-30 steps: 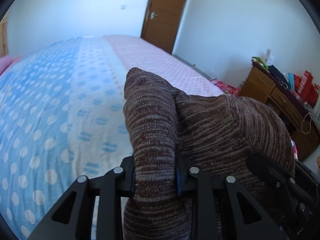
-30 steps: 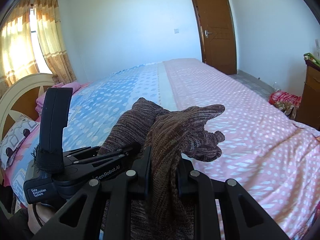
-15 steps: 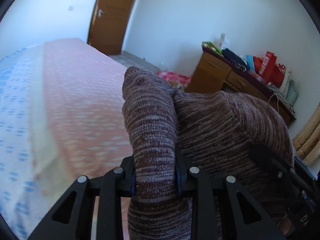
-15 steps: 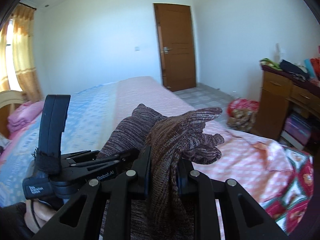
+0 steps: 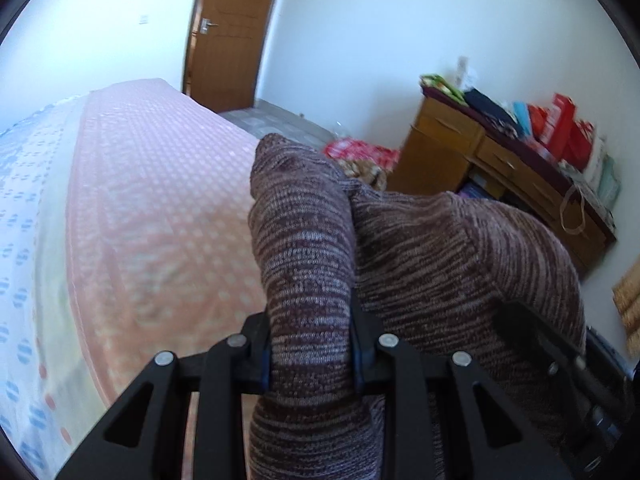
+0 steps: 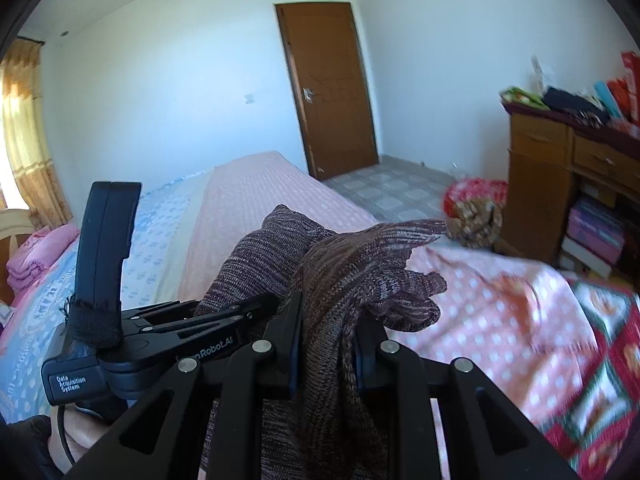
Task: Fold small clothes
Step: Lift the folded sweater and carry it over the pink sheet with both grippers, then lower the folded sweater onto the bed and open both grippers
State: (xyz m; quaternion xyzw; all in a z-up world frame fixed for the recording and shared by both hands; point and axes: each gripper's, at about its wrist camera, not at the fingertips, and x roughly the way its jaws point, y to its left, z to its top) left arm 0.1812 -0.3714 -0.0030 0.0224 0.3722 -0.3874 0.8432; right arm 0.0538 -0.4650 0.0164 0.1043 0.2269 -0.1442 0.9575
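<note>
Currently both clamped, left gripper pinched brown knit garment, right gripper gripped same garment, held up above pink-dotted bed, grippers side by side.

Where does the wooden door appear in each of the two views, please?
Left wrist view: the wooden door is at top centre, left of the middle, beyond the bed.
Right wrist view: the door stands in the upper middle, slightly right.
Shared landmark: the brown knitted garment, low centre in both.

"Data Acquisition System" and partly hidden "…nRobot.AI" on the left claw body
</note>
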